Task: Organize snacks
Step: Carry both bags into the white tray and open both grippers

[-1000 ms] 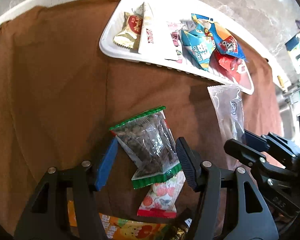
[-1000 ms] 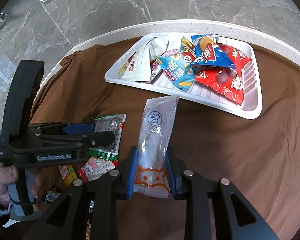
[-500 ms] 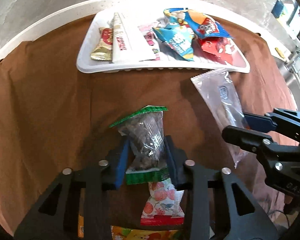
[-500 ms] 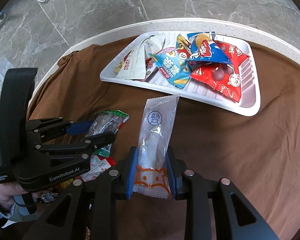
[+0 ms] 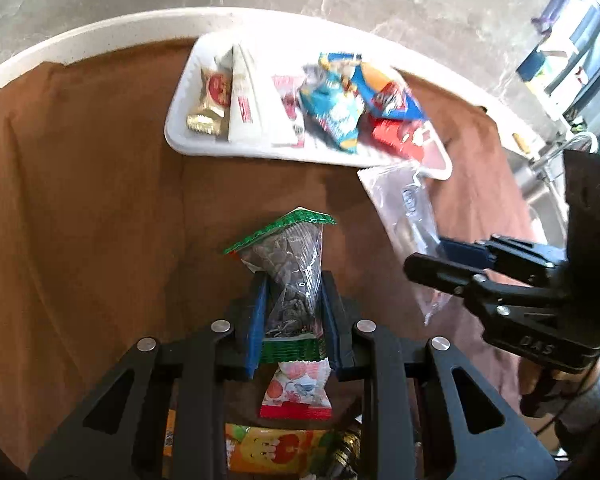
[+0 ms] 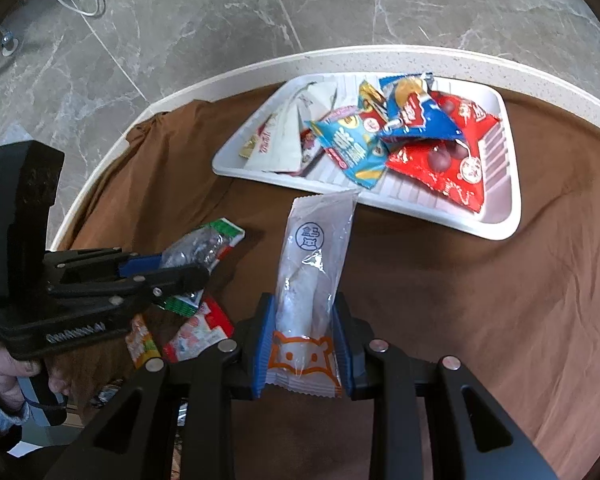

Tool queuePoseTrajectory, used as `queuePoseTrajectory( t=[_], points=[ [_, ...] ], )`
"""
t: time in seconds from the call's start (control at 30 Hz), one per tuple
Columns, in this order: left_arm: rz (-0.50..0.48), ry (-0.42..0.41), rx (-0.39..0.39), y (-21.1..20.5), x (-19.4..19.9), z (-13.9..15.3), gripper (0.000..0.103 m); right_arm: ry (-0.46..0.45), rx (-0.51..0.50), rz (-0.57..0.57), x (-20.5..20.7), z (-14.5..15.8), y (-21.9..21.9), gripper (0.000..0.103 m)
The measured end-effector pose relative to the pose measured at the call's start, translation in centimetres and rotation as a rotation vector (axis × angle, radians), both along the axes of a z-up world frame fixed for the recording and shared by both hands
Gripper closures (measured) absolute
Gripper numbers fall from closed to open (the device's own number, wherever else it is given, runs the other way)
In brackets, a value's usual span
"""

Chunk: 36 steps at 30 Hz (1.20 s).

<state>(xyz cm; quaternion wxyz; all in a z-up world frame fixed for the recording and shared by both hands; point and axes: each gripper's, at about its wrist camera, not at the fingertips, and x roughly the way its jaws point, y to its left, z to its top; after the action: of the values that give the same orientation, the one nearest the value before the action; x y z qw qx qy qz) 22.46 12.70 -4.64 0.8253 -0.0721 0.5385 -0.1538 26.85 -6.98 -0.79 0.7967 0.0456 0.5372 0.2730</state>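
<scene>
Left gripper (image 5: 293,316) was closing, pads pressing green-edged seed packet (image 5: 290,276), clear of brown cloth (image 5: 100,200). Right gripper (image 6: 302,344) clamped clear packet (image 6: 314,276). Both aimed toward white tray (image 6: 500,216), presumably for deposit.

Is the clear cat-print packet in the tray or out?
Out: the clear packet is clamped in the right gripper, short of the tray.

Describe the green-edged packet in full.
The green-edged packet is a clear crinkly plastic pouch of dark seed-like pieces, sealed with green serrated strips at both ends. It stands tilted between the blue pads of the left claw, which is closing on its lower half. Its top end juts free above the brown cloth.
</scene>
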Motion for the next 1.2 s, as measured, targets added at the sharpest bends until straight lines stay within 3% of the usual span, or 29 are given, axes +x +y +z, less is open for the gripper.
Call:
queuePoseTrajectory(
  t=[0.2, 0.47, 1.2],
  points=[
    [0.017, -0.046, -0.053, 1.7, 1.2, 2.9, 0.08, -0.013, 0.045, -0.008, 1.0, 1.7, 0.2, 0.073],
    [0.035, -0.067, -0.073, 3.2, 5.0, 3.7, 0.08, -0.045, 0.063, -0.019, 4.4, 3.0, 0.9, 0.073],
    [0.025, -0.042, -0.064, 4.2, 16.1, 0.5, 0.08, 0.009, 0.063, -0.061, 14.4, -0.1, 4.3, 0.073]
  ],
)
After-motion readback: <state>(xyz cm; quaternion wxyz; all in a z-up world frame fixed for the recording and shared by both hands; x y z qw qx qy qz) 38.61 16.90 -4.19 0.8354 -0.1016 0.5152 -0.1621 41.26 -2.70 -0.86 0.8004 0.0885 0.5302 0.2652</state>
